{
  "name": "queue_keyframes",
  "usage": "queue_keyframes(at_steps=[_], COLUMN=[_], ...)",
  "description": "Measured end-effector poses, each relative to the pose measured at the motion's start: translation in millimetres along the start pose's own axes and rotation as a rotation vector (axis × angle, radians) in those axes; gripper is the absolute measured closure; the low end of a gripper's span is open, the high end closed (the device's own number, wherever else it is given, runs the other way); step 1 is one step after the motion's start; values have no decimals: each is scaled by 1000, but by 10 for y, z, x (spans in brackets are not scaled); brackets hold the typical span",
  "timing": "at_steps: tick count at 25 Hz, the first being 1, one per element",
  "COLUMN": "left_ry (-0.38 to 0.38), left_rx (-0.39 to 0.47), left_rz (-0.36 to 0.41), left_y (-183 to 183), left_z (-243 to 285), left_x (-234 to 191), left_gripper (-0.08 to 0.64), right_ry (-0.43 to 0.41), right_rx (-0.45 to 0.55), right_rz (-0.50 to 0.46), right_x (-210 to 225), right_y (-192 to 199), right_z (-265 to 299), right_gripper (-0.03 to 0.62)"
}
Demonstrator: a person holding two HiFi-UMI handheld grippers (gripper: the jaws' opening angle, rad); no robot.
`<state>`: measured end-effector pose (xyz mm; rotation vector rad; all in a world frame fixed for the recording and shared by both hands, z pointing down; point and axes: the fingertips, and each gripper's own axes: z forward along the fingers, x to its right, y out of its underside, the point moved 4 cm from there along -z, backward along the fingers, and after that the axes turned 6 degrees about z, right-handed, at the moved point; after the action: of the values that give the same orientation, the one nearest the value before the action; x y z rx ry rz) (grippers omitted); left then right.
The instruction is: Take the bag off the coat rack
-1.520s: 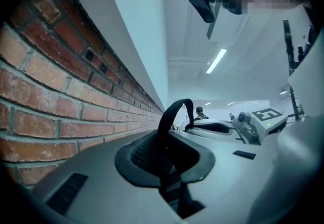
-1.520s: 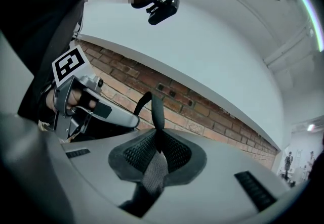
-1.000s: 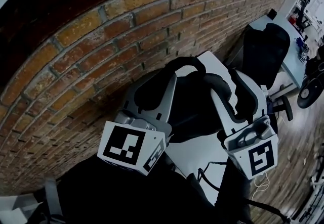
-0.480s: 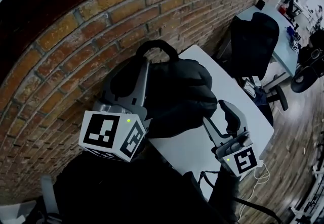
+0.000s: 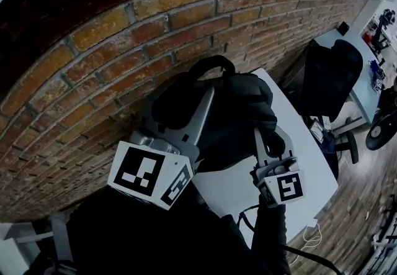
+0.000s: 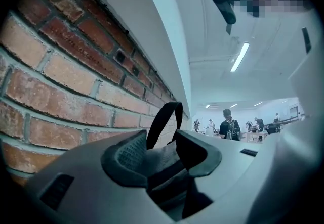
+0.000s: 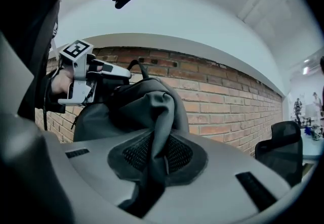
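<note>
Brick wall [image 5: 93, 69] behind, the bag [image 5: 236, 106] sits slumped on the white counter [image 5: 242, 190], soft and limp, so I'd trust its top loop [image 6: 164, 119] over loose cloth; right tool [image 7: 158, 154] has just closed on a fold, left tool [image 6: 162, 153] has just opened, jaws apart round the top

Brick wall [image 5: 124, 38], white surface [image 5: 298, 168], black office chair [image 5: 332, 78]
The wall of red-brown bricks runs along the surface, and the chair stands past its far end on a wooden floor [image 5: 366, 205]. Far off, some people [image 6: 229, 128] stand under long ceiling lights [image 6: 240, 57].
</note>
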<state>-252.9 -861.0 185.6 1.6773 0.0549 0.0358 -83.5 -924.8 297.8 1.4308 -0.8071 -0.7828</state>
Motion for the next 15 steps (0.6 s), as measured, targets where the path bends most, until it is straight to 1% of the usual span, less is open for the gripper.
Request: queue_keyframes(at_steps=[2,5,7,10,12,14,15], left_ry=[12,19,23,8,-30,-88,-114], left_rx=[4,11,21,63,115,145,146], left_rz=[-12,-39,-49,-44,-4,78,109], left_y=[-12,-28,-48,-120,-227,-317,-328], left_z=[-22,-53,-65,-105,-168,-232,-255], left_x=[-23,-104,-164,-249,-307,-375,-413], left_gripper=[365,353,331,322,324,324,325], right_ry=[3,-5,-23,-46,-46,-43,-45], right_rx=[0,1,6,13,16,21,24], right_rz=[8,21,23,23,24,33,41], right_x=[34,56,57,58,81,128,156], right_y=[6,15,14,10,11,16,23], right_z=[143,366,505,673,780,894,951], right_gripper=[542,543,543,543,543,543,543])
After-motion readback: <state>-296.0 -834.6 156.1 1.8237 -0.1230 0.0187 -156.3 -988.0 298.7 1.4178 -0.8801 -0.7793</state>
